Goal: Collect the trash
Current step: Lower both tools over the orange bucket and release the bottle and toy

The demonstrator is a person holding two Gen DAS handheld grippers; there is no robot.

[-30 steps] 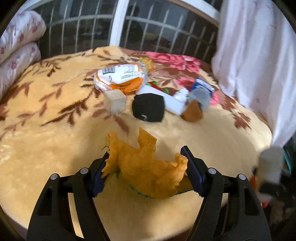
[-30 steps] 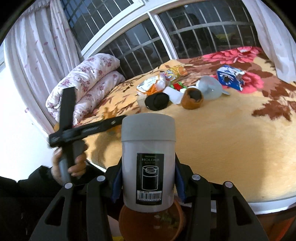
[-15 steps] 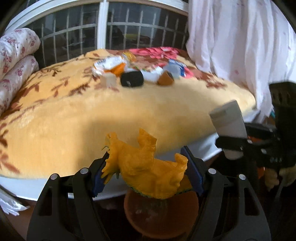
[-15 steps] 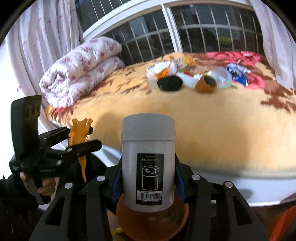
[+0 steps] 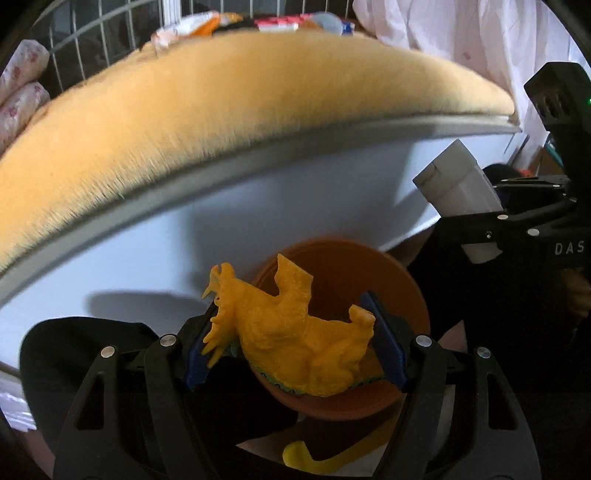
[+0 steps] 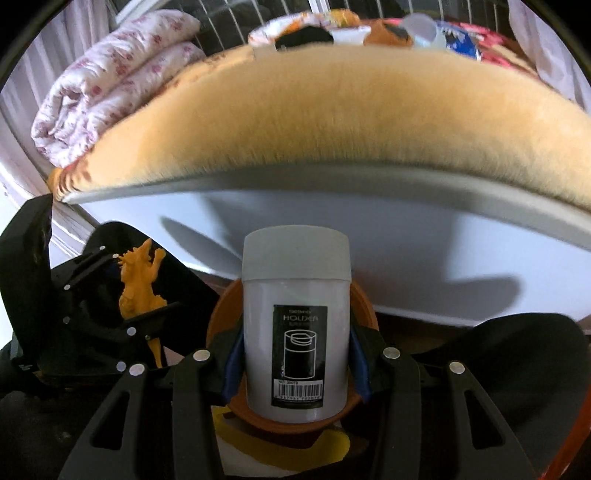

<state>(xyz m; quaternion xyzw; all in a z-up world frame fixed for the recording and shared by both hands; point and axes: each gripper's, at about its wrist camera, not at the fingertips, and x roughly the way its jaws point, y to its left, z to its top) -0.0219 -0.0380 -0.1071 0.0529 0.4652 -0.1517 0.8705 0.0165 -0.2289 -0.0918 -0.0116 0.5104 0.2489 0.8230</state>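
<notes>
My left gripper is shut on an orange toy dinosaur and holds it over an orange-brown round bin below the bed's edge. My right gripper is shut on a grey-white toothpick holder canister with a black label, held upright over the same bin. The dinosaur and left gripper show at the left of the right wrist view. The canister and right gripper show at the right of the left wrist view.
The bed with a yellow plush blanket and white side panel rises just ahead. Several wrappers and items lie on its far side. A folded floral quilt lies at left. A white curtain hangs at right.
Both grippers have dropped from above the bed to below its edge, carrying the dinosaur and the canister over the bin. Both stay shut.
</notes>
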